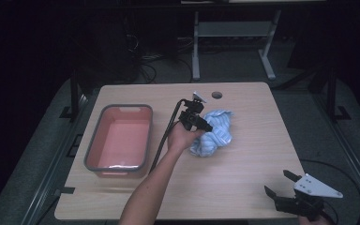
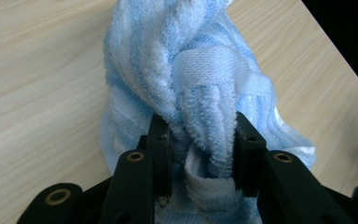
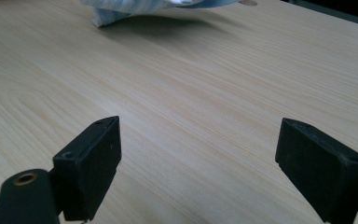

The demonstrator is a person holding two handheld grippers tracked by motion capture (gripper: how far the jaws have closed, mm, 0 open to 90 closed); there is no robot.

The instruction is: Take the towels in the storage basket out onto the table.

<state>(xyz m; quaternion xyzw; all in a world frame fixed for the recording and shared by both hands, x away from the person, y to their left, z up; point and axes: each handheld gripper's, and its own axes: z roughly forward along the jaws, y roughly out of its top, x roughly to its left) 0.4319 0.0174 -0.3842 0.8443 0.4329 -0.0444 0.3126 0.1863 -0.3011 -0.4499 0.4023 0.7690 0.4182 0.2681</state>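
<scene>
Left gripper pinches a fold of the towel — grasp made; tub empty. Right gripper gapes wide, idle.

The left claw pinches a fold of the blue towel.

High view looks forward and down over the whole bench. Left gripper view sits tight against the towel; right gripper view skims low across bare bench, sharing that towel far off.
</scene>
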